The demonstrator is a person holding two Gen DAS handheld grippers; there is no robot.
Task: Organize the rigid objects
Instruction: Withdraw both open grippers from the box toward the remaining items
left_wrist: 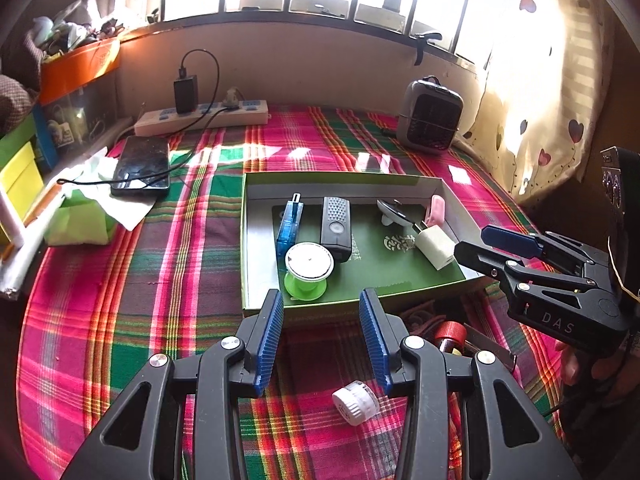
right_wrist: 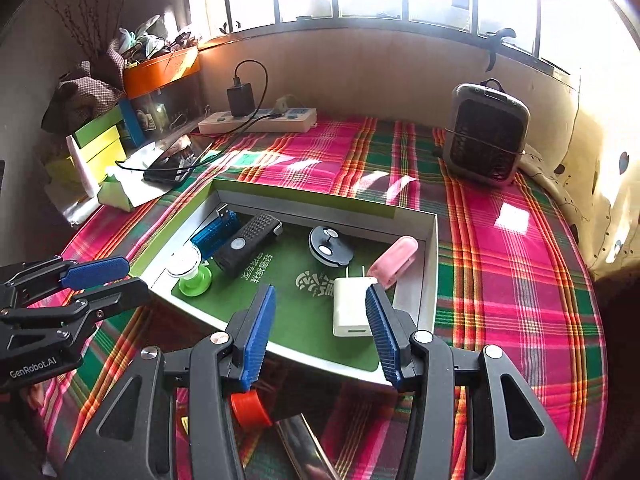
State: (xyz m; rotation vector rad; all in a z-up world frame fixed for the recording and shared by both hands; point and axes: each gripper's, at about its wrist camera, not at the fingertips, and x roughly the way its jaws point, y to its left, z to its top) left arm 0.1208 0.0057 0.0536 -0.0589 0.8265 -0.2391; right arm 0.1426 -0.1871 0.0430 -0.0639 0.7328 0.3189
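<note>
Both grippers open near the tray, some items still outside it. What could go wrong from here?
1. The white cap lies on its side on the cloth under the left gripper; a pinch may roll it away.
2. The right gripper sits close to the white charger; moving may nudge it.
3. The red-capped item is half hidden below the tray edge, easy to miss.

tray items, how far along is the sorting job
Six things already lie in the tray, including the white charger and green spool. Both grippers, left and right, are open and empty. The white cap and red-capped item remain on the cloth.
</note>
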